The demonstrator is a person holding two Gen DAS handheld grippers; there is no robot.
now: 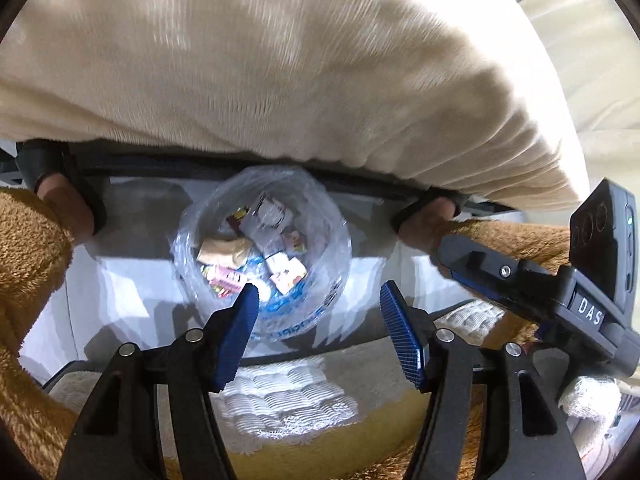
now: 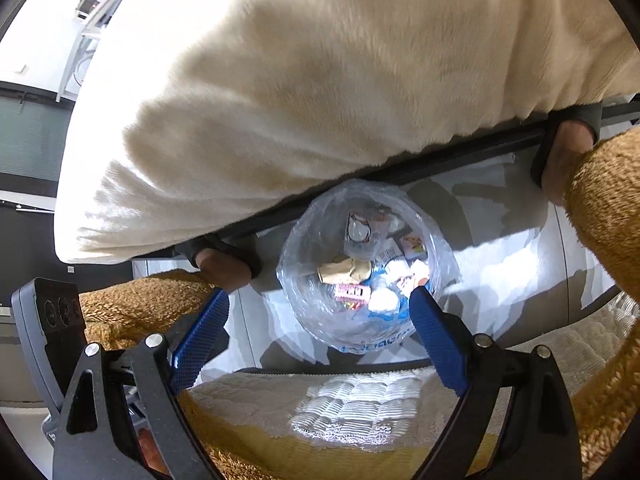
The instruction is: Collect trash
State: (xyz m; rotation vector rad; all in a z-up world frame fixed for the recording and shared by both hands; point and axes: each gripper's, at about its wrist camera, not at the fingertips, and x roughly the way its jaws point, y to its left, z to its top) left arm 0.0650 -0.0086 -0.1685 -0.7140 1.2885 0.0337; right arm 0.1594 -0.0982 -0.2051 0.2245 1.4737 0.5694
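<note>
A bin lined with a clear plastic bag (image 1: 264, 256) stands on the pale floor below me, holding several wrappers, small cartons and a crumpled brown paper (image 1: 222, 254). It also shows in the right wrist view (image 2: 360, 272). My left gripper (image 1: 318, 300) is open and empty, hovering above the bin's near rim. My right gripper (image 2: 320, 312) is open and empty, also above the bin. The right gripper's black body (image 1: 560, 280) shows at the right of the left wrist view.
A large cream fluffy blanket (image 1: 280, 60) overhangs a dark frame edge (image 1: 200, 168) just behind the bin. Brown fleece sleeves (image 2: 608, 208) and a yellow and white knitted cloth (image 1: 288, 404) lie close below the grippers.
</note>
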